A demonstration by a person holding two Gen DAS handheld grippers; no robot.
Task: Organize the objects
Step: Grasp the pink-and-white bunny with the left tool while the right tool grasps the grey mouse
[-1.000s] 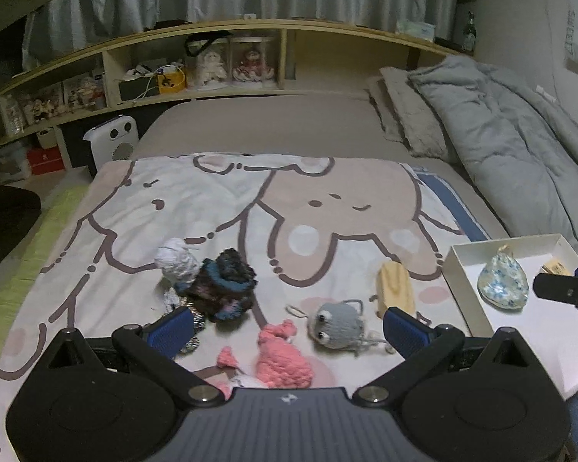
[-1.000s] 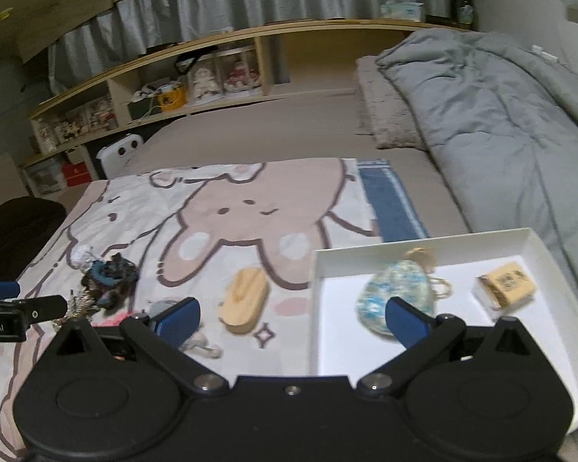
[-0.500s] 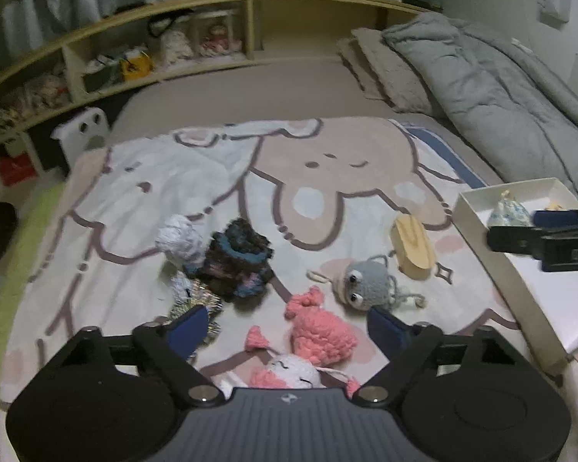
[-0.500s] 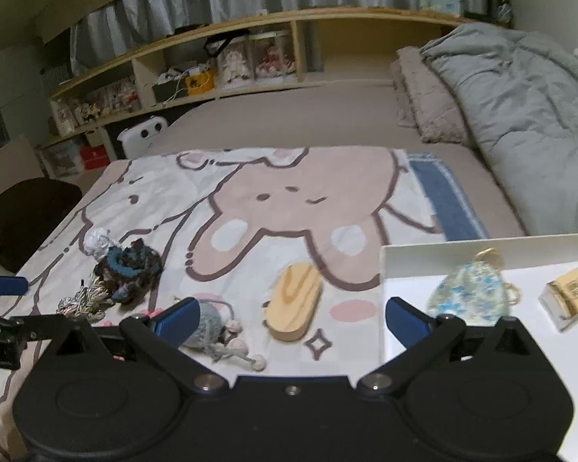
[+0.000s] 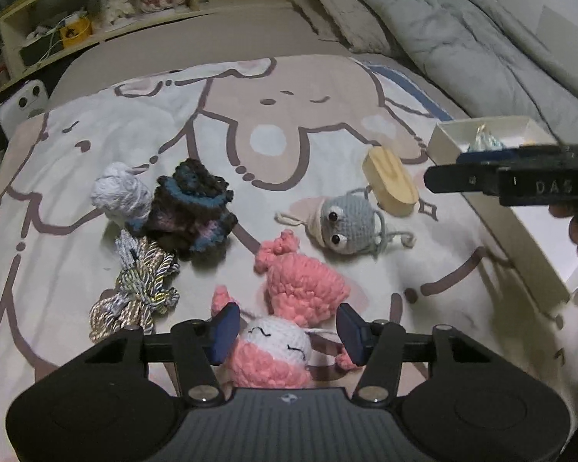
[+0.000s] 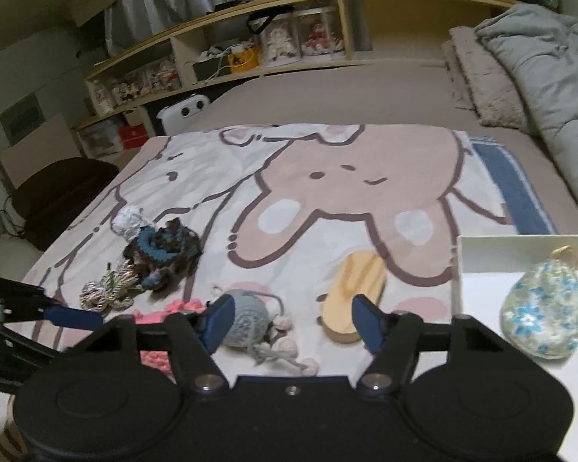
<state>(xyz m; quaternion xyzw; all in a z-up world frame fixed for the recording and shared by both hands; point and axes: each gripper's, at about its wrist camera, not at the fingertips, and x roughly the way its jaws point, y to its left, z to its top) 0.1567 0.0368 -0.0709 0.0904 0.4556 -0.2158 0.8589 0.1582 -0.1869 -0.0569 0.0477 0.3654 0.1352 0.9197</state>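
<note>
A: What lies on the blanket (image 5: pixel 300 123)?

B: Soft, knotted things on smooth printed cloth with a cartoon rabbit. A round grey crochet toy (image 5: pixel 346 223) with bead eyes and trailing strings, a flat oval wooden piece (image 5: pixel 391 181) just beside it, a lumpy pink yarn piece (image 5: pixel 300 285), a ruffled dark yarn scrunchie (image 5: pixel 192 211) touching a white yarn ball (image 5: pixel 121 192), and a bundle of shiny twisted cord (image 5: pixel 138 288).

A: And the left gripper (image 5: pixel 285 333)?

B: Its jaws are closing around a pink-and-white doll (image 5: pixel 273 350), fuzzy, with stitched eyes. The doll sits between the blue pads; I cannot see them pressing it yet.

A: The right gripper (image 6: pixel 294 321)?

B: Closing too, hovering above the blanket between the grey toy and the wooden oval, nothing between its pads.

A: Where is the tray (image 6: pixel 478 254)?

B: At the right, a white, stiff, straight-walled box. A glossy floral pouch (image 6: pixel 543 319), egg-shaped with a gold ring, lies inside.
</note>
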